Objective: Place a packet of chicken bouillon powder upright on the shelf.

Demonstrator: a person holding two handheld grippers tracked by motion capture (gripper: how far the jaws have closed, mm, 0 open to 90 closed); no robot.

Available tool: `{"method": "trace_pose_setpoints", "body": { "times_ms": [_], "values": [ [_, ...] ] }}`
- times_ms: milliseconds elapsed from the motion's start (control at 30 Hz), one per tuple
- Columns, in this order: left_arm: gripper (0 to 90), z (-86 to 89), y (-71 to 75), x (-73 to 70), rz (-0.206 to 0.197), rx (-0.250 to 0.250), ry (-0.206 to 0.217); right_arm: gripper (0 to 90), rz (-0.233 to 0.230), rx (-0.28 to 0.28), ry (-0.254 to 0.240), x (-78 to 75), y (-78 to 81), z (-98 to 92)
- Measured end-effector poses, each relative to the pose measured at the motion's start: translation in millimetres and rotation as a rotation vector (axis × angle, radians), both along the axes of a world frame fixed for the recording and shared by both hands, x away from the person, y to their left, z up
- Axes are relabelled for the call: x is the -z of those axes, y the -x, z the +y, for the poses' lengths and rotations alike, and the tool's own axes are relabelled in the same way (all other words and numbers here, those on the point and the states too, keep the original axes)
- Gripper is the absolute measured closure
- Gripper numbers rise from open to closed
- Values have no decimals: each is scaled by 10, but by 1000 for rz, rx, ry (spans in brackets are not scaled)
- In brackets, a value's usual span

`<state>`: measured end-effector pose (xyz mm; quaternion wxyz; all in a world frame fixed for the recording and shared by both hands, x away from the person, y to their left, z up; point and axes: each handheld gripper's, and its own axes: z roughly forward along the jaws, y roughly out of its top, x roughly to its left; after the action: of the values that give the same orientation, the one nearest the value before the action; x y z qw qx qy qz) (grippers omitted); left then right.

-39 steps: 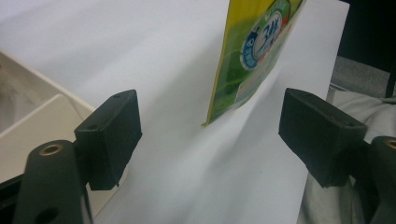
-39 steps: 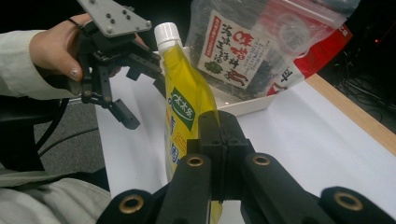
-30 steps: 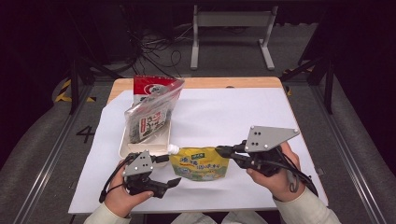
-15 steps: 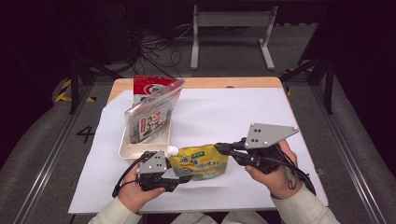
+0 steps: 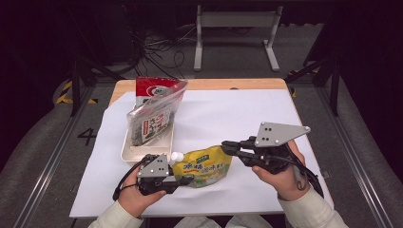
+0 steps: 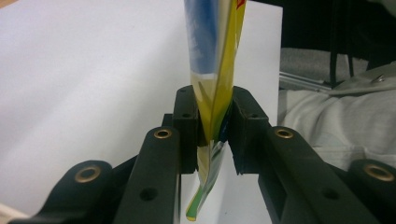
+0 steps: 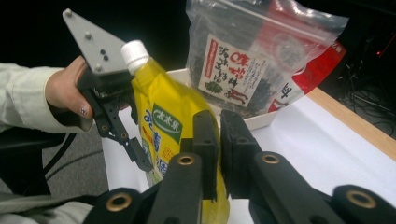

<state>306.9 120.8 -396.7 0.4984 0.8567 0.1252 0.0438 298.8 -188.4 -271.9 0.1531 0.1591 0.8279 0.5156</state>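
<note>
A yellow spout pouch (image 5: 204, 166) with a white cap stands tilted on its edge at the front of the white sheet. My left gripper (image 5: 183, 179) has just been closing and is shut on the pouch's lower edge; in the left gripper view the pads (image 6: 187, 126) pinch the yellow film (image 6: 212, 70). My right gripper (image 5: 225, 145) is at the pouch's upper right corner. Its jaws have just been opening. In the right gripper view a thin gap shows at the right gripper (image 7: 219, 126), with the pouch (image 7: 163, 112) edge still between the jaws.
A white tray (image 5: 128, 154) behind the pouch holds a clear zip bag of dark seaweed (image 5: 152, 118) leaning on a red packet (image 5: 152, 88). The white sheet (image 5: 237, 114) covers a wooden table (image 5: 228, 84). Dark floor, cables and stands lie beyond.
The left gripper moved right to the pouch and its jaws closed on the lower edge. The right gripper stayed put and its jaws parted slightly.
</note>
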Motion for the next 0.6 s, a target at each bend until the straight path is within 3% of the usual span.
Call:
{"method": "trace_pose_setpoints", "body": {
  "times_ms": [333, 600],
  "values": [
    [750, 131, -5, -96, -7, -29, 12, 680, 9, 36, -66, 2, 19, -203],
    [750, 251, 0, -191, -12, -41, 25, 649, 26, 82, -56, 92, 11, -383]
  ]
}}
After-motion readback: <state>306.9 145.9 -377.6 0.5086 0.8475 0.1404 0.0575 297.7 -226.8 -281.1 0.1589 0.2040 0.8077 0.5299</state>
